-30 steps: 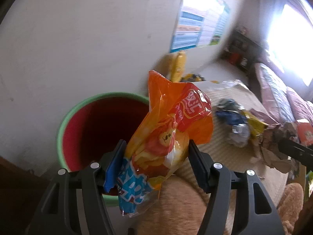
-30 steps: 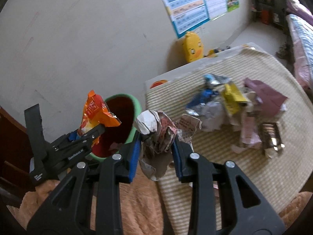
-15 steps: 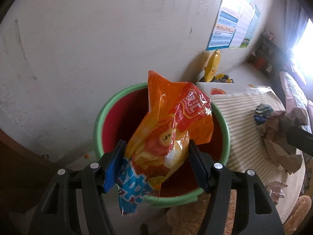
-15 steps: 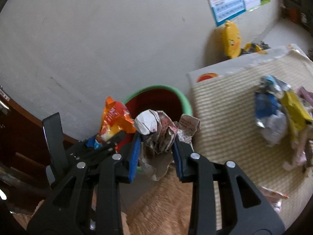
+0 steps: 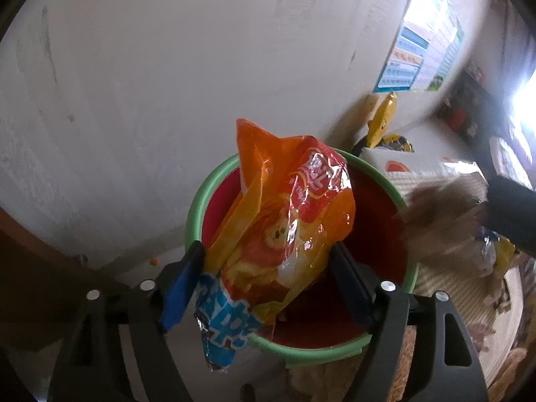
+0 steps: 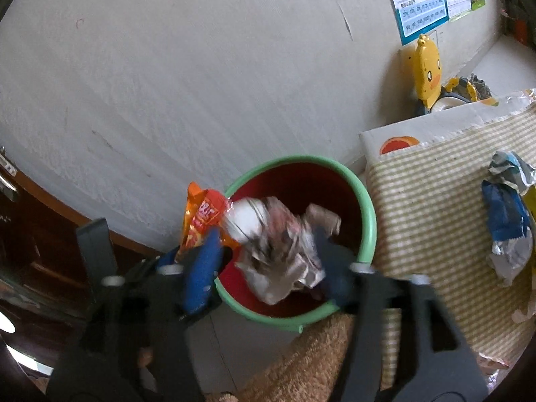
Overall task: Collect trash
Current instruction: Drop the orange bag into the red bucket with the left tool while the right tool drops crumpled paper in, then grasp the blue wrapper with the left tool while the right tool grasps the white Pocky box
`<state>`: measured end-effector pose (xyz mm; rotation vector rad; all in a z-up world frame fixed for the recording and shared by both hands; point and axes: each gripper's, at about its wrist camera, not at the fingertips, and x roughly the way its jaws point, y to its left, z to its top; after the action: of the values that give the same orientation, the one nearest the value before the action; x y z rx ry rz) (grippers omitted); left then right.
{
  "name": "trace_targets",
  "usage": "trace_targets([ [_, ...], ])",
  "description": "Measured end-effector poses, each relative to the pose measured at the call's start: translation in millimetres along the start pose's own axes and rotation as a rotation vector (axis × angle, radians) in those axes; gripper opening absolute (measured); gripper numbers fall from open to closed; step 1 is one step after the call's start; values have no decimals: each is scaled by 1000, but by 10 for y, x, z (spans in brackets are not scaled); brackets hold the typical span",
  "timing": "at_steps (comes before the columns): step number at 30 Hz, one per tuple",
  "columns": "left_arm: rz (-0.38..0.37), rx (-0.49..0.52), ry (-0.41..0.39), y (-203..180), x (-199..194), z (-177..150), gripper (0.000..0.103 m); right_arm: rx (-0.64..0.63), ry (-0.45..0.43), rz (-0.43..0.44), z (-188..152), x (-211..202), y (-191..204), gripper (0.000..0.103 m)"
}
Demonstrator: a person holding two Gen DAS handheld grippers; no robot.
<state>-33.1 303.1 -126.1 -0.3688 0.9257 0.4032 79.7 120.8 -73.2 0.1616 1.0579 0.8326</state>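
Observation:
A green-rimmed bin (image 5: 201, 207) with a red inside stands on the floor by the wall. My left gripper (image 5: 266, 284) hangs over its near rim with an orange and blue snack bag (image 5: 284, 227) between its pads. The jaws are opening, and the bag still sits where it was between them. In the right wrist view the bin (image 6: 368, 221) lies under my right gripper (image 6: 268, 268), whose jaws are opening wide. A crumpled paper wad (image 6: 281, 251), blurred, hangs loose between them above the bin's mouth, clear of the left pad. The snack bag (image 6: 201, 214) shows at the bin's left rim.
A striped mat (image 6: 435, 201) to the right of the bin carries more wrappers, among them a blue and silver one (image 6: 506, 221). A yellow duck toy (image 6: 425, 67) leans on the wall. Dark wooden furniture (image 6: 40, 234) stands on the left, a tan fuzzy rug (image 6: 301, 368) in front.
Both grippers have swung left from the mat to above the bin. The right jaws have sprung apart and let go of the paper wad. The left jaws have widened a little.

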Motion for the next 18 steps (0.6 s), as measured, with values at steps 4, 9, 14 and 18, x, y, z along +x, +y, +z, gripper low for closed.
trace_targets([
  [4,-15,-24,14,12,20,-29,74,12,6,-7,6,-25,-73,72],
  [9,5,38,17,-93,16,-76,75,12,1,-78,-113,-287,-289,81],
  [14,0,28,33,-136,49,-48,76,105,-26,-176,-326,-700,-812,83],
  [18,-11,52,26,-250,24,-44,77,158,-21,-287,-540,-999,-1261,87],
])
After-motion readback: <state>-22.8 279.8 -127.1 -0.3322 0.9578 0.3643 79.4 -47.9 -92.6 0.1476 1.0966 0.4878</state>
